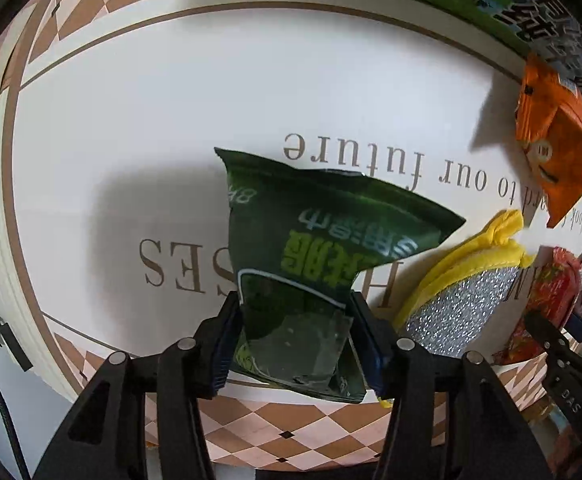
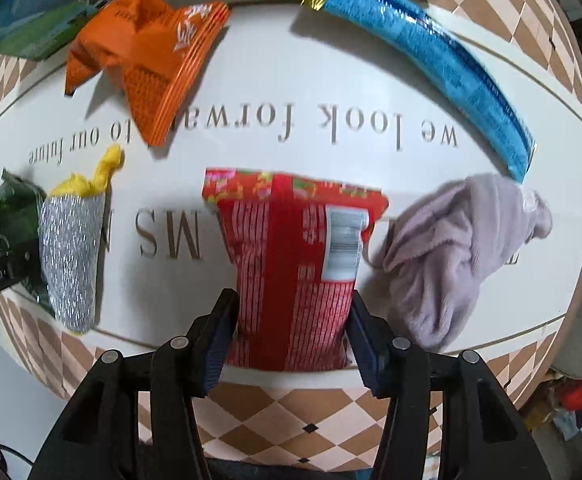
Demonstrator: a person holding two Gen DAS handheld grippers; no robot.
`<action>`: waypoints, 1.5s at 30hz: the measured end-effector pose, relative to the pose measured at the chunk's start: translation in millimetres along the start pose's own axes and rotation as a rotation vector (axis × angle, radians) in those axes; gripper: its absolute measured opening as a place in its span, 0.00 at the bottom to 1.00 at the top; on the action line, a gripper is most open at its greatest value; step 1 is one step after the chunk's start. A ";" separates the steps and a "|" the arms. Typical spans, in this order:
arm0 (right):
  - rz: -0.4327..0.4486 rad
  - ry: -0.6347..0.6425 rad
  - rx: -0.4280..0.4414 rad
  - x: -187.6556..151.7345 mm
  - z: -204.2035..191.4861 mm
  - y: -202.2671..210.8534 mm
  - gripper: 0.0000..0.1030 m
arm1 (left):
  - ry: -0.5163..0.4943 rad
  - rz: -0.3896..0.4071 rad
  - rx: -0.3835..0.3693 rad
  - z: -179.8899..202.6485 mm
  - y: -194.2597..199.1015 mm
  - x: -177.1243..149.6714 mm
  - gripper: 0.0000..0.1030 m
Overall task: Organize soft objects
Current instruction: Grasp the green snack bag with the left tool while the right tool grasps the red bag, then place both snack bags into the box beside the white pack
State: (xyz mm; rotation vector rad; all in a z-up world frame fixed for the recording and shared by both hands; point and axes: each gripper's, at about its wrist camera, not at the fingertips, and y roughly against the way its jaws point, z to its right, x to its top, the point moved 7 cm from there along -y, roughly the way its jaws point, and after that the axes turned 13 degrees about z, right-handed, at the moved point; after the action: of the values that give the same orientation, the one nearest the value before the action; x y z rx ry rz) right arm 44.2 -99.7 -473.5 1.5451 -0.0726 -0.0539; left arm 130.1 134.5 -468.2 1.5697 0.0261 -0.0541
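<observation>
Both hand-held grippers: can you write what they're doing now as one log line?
left hand-held gripper: shut on dark green plastic packet | right hand-held gripper: shut on red plastic snack bag | both over white tablecloth

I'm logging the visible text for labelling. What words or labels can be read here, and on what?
"we look forward to our future": tablecloth, upside down.
"ES", "MS": large partial tablecloth letters.
Green packet, orange packet, red packet, blue packet: print unreadable.
</observation>
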 end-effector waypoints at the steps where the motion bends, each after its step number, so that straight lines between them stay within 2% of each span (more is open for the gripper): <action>1: 0.000 -0.003 -0.004 2.6 0.4 -2.0 0.57 | 0.009 0.004 -0.004 -1.5 0.5 -0.9 0.48; 4: -0.004 -0.004 -0.010 6.5 -3.4 -8.7 0.59 | 0.021 0.017 0.018 -5.4 7.2 -3.9 0.39; 6: -0.001 0.030 -0.024 6.7 -11.0 -7.9 0.52 | 0.023 0.031 0.016 -6.3 17.4 -6.8 0.38; 10: 0.008 0.031 0.044 0.7 -20.4 12.4 0.47 | 0.038 0.096 -0.050 3.4 67.5 -11.5 0.37; 12: 0.050 0.043 0.088 4.1 -21.4 42.5 0.47 | 0.034 0.146 -0.093 12.0 100.3 -6.6 0.37; 13: 0.066 0.045 0.106 19.6 -9.0 54.2 0.47 | 0.027 0.186 -0.118 18.5 122.8 0.1 0.37; 15: 0.129 0.042 0.170 33.0 -13.7 95.9 0.47 | 0.005 0.245 -0.148 28.6 156.6 13.9 0.37; 19: 0.238 0.045 0.248 67.3 -17.7 160.2 0.47 | -0.059 0.286 -0.215 50.8 204.7 53.4 0.37; 22: 0.303 0.059 0.279 111.6 -30.0 198.6 0.47 | -0.087 0.304 -0.179 60.5 217.1 109.7 0.37; 24: 0.340 0.061 0.262 146.9 -34.2 206.0 0.47 | -0.084 0.283 -0.143 73.2 212.6 139.1 0.37; 25: 0.342 0.055 0.258 163.3 -34.5 203.4 0.47 | -0.070 0.239 -0.145 73.2 203.7 156.3 0.37; 27: 0.308 0.038 0.269 193.4 -39.2 191.0 0.47 | -0.037 0.164 -0.155 71.0 183.4 175.1 0.37; 30: 0.254 0.032 0.263 225.9 -47.2 167.0 0.47 | -0.020 0.099 -0.123 70.0 161.4 198.4 0.37; 36: 0.166 0.026 0.234 248.2 -61.6 99.6 0.47 | -0.006 -0.042 -0.093 68.4 115.2 210.7 0.37; 39: 0.130 0.013 0.234 251.3 -65.3 76.8 0.47 | -0.017 -0.071 -0.062 68.3 99.3 209.7 0.37; 45: 0.092 0.005 0.236 256.1 -71.6 60.7 0.47 | -0.021 -0.093 -0.038 66.1 85.2 205.8 0.37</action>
State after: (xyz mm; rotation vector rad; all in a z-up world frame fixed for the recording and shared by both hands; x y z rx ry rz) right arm 304.6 -47.5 -411.3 1.7758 -0.1502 0.0323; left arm 338.8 64.7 -393.5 1.5294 0.0835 -0.1426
